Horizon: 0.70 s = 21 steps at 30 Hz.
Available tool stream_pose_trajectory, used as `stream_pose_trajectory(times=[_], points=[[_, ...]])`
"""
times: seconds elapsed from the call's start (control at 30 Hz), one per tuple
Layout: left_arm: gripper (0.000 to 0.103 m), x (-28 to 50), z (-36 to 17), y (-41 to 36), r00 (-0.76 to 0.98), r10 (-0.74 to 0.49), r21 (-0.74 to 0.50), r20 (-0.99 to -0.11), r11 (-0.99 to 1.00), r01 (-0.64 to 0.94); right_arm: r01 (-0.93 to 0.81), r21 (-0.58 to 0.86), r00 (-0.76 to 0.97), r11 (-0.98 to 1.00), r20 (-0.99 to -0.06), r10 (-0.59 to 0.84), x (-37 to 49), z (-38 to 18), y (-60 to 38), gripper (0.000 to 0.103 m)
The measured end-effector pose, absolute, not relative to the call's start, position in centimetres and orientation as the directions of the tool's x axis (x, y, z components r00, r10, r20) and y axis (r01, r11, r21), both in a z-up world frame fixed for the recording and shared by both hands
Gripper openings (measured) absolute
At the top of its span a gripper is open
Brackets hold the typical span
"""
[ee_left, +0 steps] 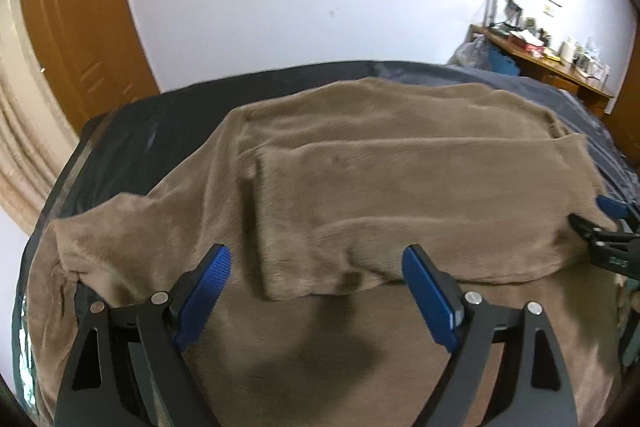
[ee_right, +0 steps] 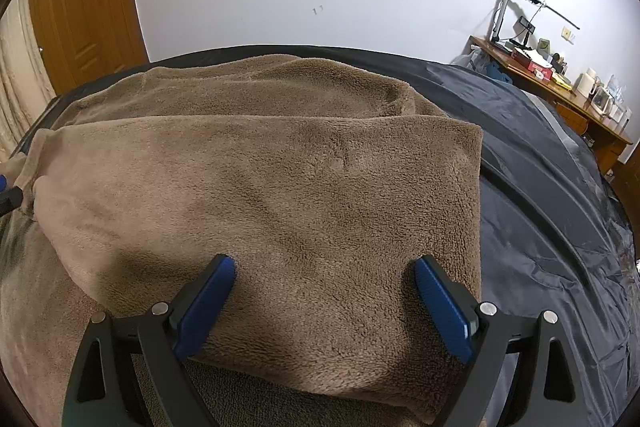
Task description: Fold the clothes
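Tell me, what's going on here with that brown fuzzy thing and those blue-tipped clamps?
A person holding a two-finger gripper in each hand is folding a brown fleece garment spread on a dark sheet over a bed. One layer is already folded over the rest. Right now both the left gripper and the right gripper are open and grip nothing, poised over the near edge of the folded part.

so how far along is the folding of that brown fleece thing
Partly done, it seems. Done: one panel of the brown fleece garment already lies folded over the rest, its edges squared on the dark bed cover. In hand: nothing; the left gripper and right gripper are both open just above the fabric. Left: a loose sleeve-like part trails off the left side, and the wide bundle likely needs further folds.
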<state>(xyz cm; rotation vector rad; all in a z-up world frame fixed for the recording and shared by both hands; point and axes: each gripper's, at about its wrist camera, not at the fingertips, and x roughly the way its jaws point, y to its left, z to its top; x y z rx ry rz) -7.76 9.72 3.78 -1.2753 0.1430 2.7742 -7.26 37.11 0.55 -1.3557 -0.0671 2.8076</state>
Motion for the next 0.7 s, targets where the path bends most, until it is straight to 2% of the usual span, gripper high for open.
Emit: stream_pose_trajectory(times=[0.2,0.47,0.63,0.7], points=[[0.091,-9.8,1.1,10.9,-0.600,0.068,0.034,-0.797,-0.987,-0.157,-0.003,-0.044,-0.620,-0.999,-0.783,0.036,-7.4,0.6,37.1,0.094],[0.098,-9.8,-0.1,10.0,-0.603,0.069,0.053,-0.795,-0.982,-0.182,-0.001,-0.032,-0.619,-0.999,-0.785,0.026,-7.5,0.5,37.2,0.095],[0.100,-10.5,-0.3,7.4,-0.551,0.154,-0.088,-0.820,-0.986,-0.143,0.002,-0.026,-0.617,-1.000,-0.786,0.019,-7.5,0.5,37.2,0.096],[0.100,-10.6,0.0,7.1,-0.542,0.152,-0.097,-0.826,-0.987,-0.129,0.002,-0.026,-0.617,-1.000,-0.787,0.019,-7.5,0.5,37.2,0.097]])
